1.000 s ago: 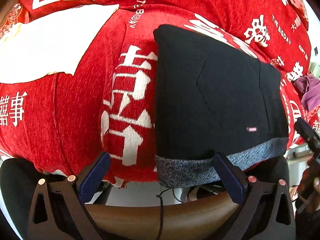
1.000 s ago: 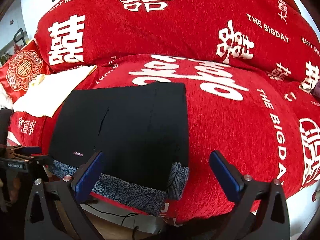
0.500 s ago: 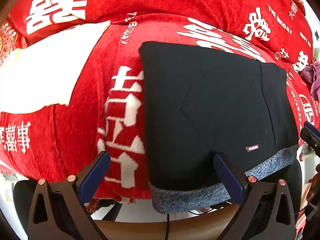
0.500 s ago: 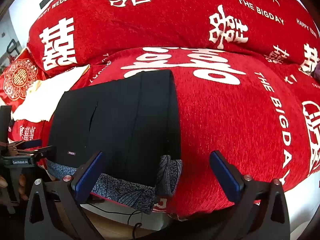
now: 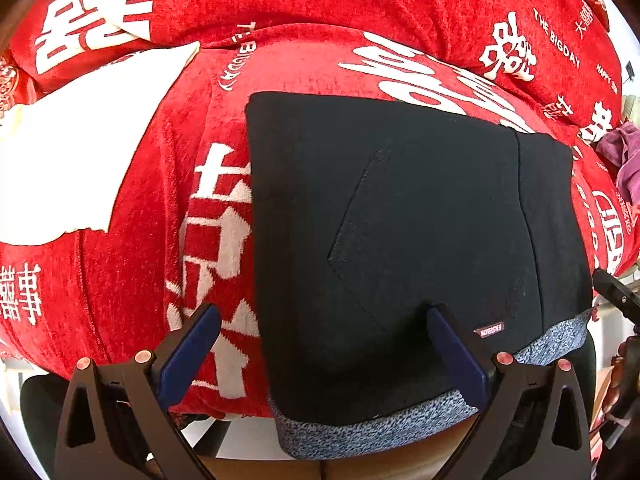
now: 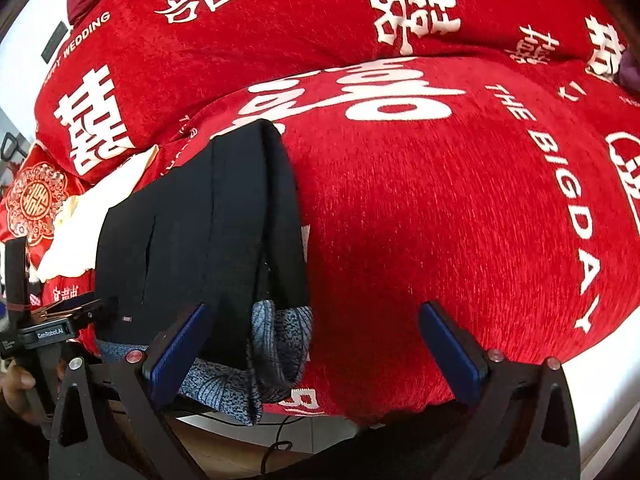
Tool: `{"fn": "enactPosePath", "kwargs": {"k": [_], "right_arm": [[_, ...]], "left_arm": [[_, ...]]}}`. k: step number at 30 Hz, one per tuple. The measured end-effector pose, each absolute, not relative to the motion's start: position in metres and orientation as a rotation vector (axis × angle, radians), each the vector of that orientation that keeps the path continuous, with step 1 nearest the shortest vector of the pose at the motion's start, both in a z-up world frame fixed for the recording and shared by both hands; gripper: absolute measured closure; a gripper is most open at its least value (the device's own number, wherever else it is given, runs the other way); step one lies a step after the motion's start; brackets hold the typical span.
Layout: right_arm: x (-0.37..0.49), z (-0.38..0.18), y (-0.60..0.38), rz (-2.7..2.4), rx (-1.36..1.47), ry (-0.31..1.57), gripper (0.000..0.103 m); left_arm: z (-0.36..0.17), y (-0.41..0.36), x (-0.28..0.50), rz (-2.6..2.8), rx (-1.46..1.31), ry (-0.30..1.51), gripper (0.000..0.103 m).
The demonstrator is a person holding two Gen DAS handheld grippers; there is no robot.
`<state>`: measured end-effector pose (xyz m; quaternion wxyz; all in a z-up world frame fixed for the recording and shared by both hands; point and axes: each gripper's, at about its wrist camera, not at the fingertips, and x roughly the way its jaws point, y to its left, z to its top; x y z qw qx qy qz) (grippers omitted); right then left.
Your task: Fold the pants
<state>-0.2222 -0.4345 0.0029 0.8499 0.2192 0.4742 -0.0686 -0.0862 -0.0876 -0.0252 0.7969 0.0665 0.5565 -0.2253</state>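
**Folded black pants on a red blanket, both grippers open**

The pants (image 5: 400, 240) are black and lie folded into a thick rectangle on the red blanket (image 5: 132, 280). Their grey speckled waistband (image 5: 360, 432) hangs over the near edge of the blanket. A small pink label (image 5: 491, 330) sits near that waistband. In the right wrist view the pants (image 6: 192, 232) show their stacked layers along the right side, and the waistband (image 6: 276, 344) curls there into a loop.

The left gripper (image 5: 324, 354) has its jaws wide open and holds nothing; its right finger lies over the black cloth, its left finger over the blanket beside the pants. The right gripper (image 6: 314, 346) is also wide open and empty, with its left finger in front of the pants' near right corner and its right finger over bare blanket.

A white cloth (image 5: 80, 152) lies on the blanket to the left of the pants. The blanket carries white characters and the words "THE BIGDAY". A purple cloth (image 5: 624, 160) shows at the far right edge.
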Motion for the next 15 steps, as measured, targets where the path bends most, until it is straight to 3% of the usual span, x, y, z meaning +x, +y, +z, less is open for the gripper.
{"fn": "enactPosePath", "kwargs": {"k": [15], "right_arm": [[-0.19,-0.036,-0.436,0.11,0.652,1.043,0.0]], "left_arm": [[-0.045,-0.096,-0.06,-0.596,-0.008,1.283,0.0]]}}
